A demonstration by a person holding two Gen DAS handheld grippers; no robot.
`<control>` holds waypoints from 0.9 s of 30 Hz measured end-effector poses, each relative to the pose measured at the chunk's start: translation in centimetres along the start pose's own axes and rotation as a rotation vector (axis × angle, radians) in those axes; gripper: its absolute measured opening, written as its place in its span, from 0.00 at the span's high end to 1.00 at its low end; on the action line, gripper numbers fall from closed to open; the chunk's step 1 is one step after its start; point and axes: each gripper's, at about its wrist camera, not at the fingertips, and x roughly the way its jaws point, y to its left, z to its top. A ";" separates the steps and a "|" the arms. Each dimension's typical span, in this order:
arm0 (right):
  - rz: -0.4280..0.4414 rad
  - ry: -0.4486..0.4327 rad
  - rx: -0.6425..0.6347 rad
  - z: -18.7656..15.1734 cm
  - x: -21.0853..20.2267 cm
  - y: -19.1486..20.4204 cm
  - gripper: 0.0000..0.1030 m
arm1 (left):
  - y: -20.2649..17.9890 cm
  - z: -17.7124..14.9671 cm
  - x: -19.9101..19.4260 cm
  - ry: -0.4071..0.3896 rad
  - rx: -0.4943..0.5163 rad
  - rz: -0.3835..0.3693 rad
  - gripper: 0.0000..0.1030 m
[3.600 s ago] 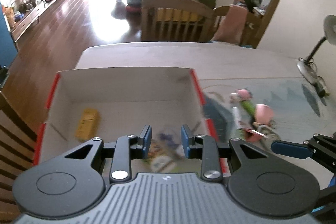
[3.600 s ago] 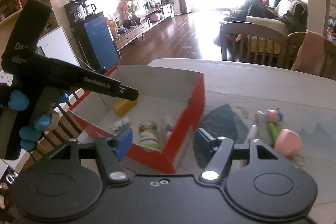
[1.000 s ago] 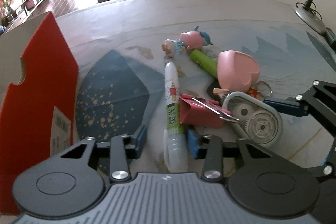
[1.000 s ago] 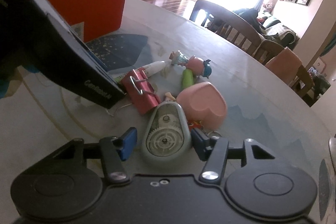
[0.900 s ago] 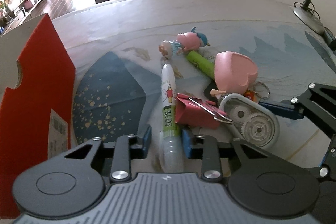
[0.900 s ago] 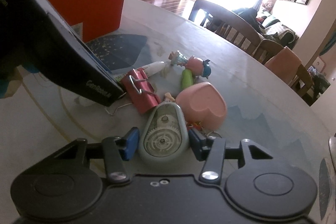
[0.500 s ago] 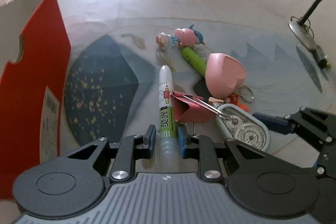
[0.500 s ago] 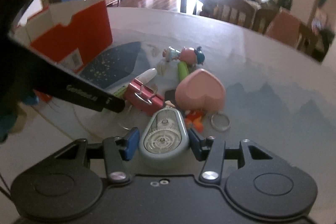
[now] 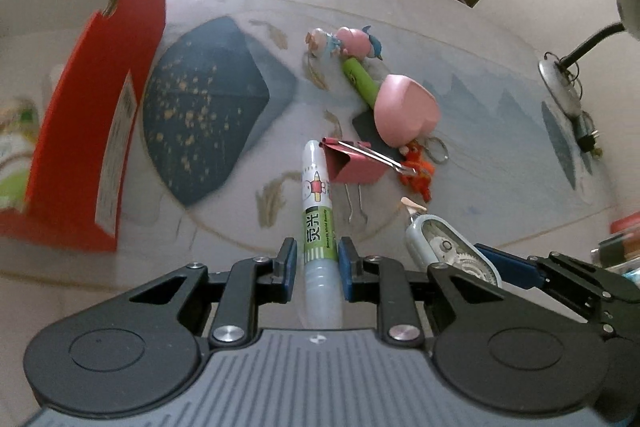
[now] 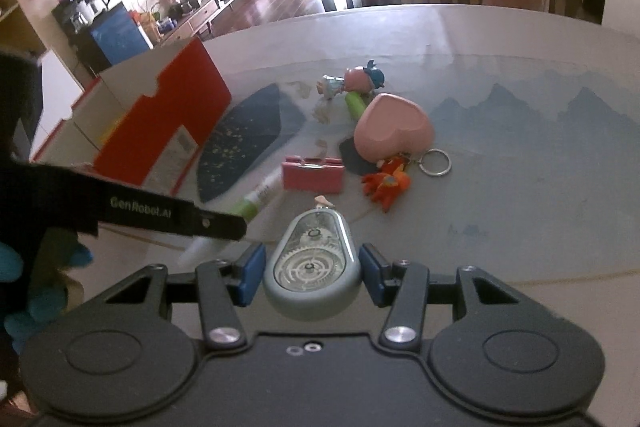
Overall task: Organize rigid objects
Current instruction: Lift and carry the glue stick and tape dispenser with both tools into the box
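Pen [image 9: 316, 211]: white and green, lying lengthwise between the left gripper's [image 9: 317, 259] jaws, which are clamped on its lower barrel; its cap end points toward the clip.
Tape roller [image 10: 310, 263]: grey, gear window up, sitting between the right gripper's [image 10: 311, 271] jaws; the blue pads are at its flanks, but I cannot tell whether they press on it.
Clip [image 9: 352, 163]: pink binder clip on the bench [image 10: 520, 195], touching the pen's far end, wire handles spread.
Heart [image 10: 394, 131]: pink, just beyond the clip, resting on a dark patch.
Keyring [image 10: 386, 183]: orange figure with a metal ring, just right of the clip, near the heart.
Pig toy [image 10: 352, 81]: beyond the heart, with a green tube [image 10: 356, 103] touching it.
Box [image 9: 100, 115]: red walls, white inside, well left of the clip.
Lamp [image 9: 568, 67]: far right of the heart.
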 end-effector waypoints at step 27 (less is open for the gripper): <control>-0.049 -0.089 0.066 0.9 -3.4 5.5 0.51 | 3.6 -1.0 -6.3 -0.020 -0.044 -0.141 0.84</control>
